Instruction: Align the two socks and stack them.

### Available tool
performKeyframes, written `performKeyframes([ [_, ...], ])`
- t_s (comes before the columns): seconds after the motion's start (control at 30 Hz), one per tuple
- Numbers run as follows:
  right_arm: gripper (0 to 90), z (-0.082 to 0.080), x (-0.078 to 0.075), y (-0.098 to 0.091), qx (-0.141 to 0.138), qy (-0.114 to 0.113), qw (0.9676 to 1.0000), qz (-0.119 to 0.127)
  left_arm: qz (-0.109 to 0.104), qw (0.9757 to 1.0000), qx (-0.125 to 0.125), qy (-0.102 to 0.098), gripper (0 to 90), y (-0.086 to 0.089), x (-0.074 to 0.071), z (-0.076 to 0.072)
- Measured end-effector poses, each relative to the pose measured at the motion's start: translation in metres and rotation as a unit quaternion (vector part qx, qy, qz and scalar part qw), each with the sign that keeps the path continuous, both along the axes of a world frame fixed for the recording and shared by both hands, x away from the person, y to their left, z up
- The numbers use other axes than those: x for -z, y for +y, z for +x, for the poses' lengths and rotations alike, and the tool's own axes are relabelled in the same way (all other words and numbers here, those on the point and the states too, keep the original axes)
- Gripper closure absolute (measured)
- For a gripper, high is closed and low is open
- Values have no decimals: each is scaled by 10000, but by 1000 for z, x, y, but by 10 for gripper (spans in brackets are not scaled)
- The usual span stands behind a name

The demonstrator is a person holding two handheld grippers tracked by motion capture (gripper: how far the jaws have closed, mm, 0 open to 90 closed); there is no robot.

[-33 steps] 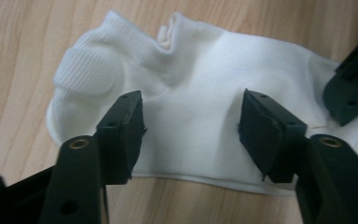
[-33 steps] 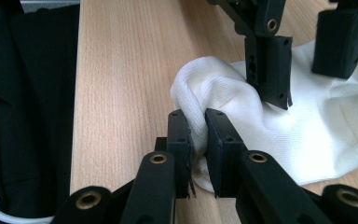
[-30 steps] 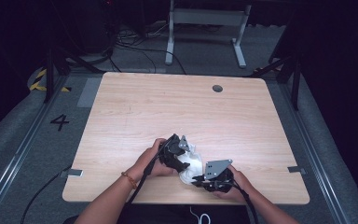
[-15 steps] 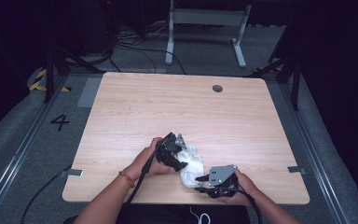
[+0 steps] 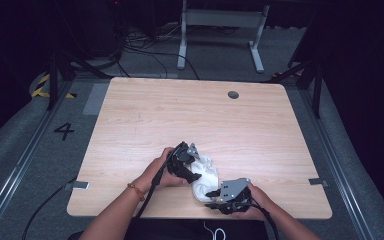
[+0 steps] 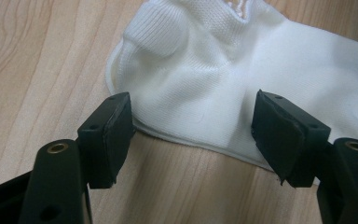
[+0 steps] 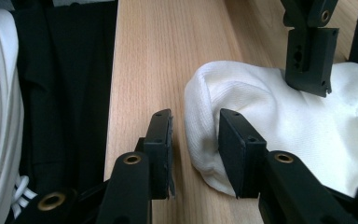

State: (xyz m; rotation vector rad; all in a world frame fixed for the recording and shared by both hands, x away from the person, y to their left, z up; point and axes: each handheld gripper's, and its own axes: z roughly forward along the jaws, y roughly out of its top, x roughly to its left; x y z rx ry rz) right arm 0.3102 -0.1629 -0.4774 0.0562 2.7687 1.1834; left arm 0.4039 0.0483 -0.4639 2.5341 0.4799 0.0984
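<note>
White sock (image 5: 205, 176) between both grippers; left gripper (image 6: 193, 126) released over its edge; right gripper (image 7: 195, 140) released astride its rounded end, nearer.

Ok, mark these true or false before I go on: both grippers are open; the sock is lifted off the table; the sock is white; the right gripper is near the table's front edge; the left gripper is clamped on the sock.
1. Both grippers are open: true. The left gripper and right gripper both show gaps.
2. The sock is lifted off the table: false, it lies on the wood.
3. The sock is white: true.
4. The right gripper is near the table's front edge: true.
5. The left gripper is clamped on the sock: false, its jaws stand apart at the sock's edge.
</note>
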Motion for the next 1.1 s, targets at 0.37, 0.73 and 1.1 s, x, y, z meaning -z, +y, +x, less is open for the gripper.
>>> performKeyframes([
  [0.37,817,4,-1,2,186,-39,9998,-65,-33,10000,-68,5,296,0,1,1],
  [0.73,836,0,-8,-8,110,84,9999,9,-24,9997,-207,-101,205,0,-1,2],
  [1.1,836,-4,-23,-13,52,-12,9998,189,35,9999,-119,-87,242,-1,0,-1],
])
